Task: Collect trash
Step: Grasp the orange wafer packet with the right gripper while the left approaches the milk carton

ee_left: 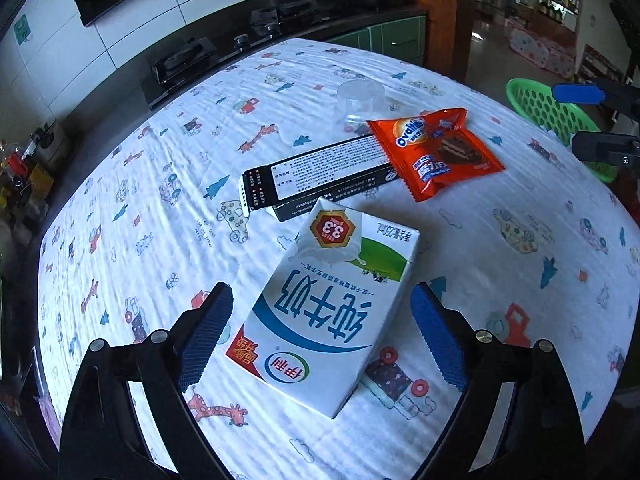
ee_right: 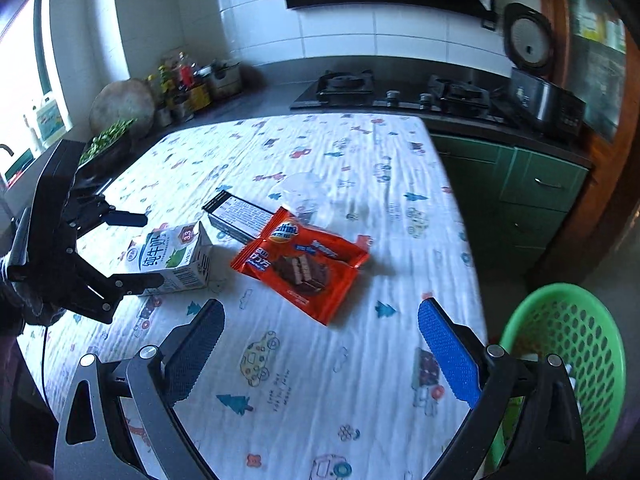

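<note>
Left gripper (ee_left: 322, 332) spread wide astride milk carton (ee_left: 332, 312) at lower centre, pads clear of both long sides; likely lined up for a squeeze across the narrow width. Right gripper (ee_right: 320, 354) also wide, empty, above bare tablecloth (ee_right: 360, 380). Carton boxy, waxed card, lying flat. Beyond it, flat black box (ee_left: 316, 172), crinkly orange wrapper (ee_left: 436, 152), clear plastic cup (ee_left: 360, 98). Green perforated basket (ee_right: 576, 364) at lower right, off table edge.

Milk carton (ee_left: 320, 312), black box (ee_left: 316, 176), orange wrapper (ee_left: 436, 152) lie clustered on table.
</note>
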The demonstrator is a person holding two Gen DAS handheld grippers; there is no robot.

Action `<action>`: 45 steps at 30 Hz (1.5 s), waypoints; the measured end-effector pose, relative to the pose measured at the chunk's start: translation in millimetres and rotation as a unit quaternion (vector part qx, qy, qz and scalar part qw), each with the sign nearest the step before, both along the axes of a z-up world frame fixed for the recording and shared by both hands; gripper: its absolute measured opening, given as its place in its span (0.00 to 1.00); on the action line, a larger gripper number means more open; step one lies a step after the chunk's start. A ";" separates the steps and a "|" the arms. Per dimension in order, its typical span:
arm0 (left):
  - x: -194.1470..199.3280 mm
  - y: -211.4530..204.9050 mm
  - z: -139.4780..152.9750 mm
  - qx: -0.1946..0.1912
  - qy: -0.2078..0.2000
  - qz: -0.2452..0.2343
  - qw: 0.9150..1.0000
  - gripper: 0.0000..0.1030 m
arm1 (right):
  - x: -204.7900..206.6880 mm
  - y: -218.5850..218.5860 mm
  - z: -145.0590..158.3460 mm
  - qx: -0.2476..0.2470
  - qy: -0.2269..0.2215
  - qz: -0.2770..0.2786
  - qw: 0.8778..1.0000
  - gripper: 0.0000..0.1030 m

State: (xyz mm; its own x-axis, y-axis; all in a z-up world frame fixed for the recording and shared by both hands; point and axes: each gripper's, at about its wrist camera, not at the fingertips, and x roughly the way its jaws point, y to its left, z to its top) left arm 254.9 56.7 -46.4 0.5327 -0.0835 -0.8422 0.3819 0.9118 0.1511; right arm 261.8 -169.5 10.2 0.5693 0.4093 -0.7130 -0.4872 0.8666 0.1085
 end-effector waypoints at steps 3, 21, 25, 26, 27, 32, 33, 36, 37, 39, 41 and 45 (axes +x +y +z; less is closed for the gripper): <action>4.8 3.1 -4.0 -0.006 0.010 -0.004 1.000 0.88 | 10.4 10.0 -4.1 -0.015 0.004 0.028 0.999 0.92; 14.9 7.4 -18.6 -0.041 0.040 -0.031 0.998 0.78 | 74.5 74.5 -31.3 -0.098 0.027 0.207 0.973 0.93; 14.6 8.6 -18.2 -0.045 0.041 -0.034 0.998 0.77 | 84.8 82.7 -44.1 -0.102 0.050 0.235 0.965 0.93; 14.8 9.1 -18.4 -0.047 0.042 -0.034 0.997 0.77 | 86.4 84.0 -47.0 -0.104 0.052 0.236 0.965 0.93; 15.0 9.5 -18.4 -0.049 0.043 -0.034 0.997 0.77 | 88.5 85.4 -50.5 -0.106 0.055 0.239 0.964 0.93; 16.9 9.3 -18.6 -0.051 0.048 -0.034 0.997 0.77 | 90.7 90.9 -63.9 -0.124 0.058 0.254 0.958 0.93; 17.3 8.8 -18.8 -0.051 0.049 -0.035 0.997 0.77 | 89.9 91.9 -66.2 -0.129 0.059 0.257 0.956 0.93; 19.4 8.1 -19.3 -0.053 0.053 -0.034 0.997 0.77 | 87.8 93.1 -69.7 -0.133 0.062 0.258 0.955 0.93; 20.7 8.2 -19.6 -0.054 0.054 -0.034 0.996 0.77 | 88.1 93.4 -70.4 -0.133 0.064 0.258 0.955 0.92; 23.4 7.7 -19.7 -0.055 0.056 -0.032 0.996 0.77 | 87.6 93.3 -71.8 -0.135 0.066 0.254 0.956 0.91; 25.2 6.8 -20.4 -0.055 0.057 -0.033 0.996 0.77 | 85.6 92.5 -71.8 -0.136 0.066 0.252 0.956 0.83; 28.9 6.2 -23.3 -0.058 0.062 -0.032 0.996 0.77 | 80.9 89.7 -68.7 -0.129 0.074 0.239 0.960 0.68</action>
State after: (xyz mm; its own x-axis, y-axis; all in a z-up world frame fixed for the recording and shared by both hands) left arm 283.8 62.9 -69.6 0.4154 -0.2148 -0.8839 0.4481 0.8939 -0.0067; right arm 342.7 -79.9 -58.5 0.2462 0.3968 -0.8843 -0.8314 0.5554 0.0177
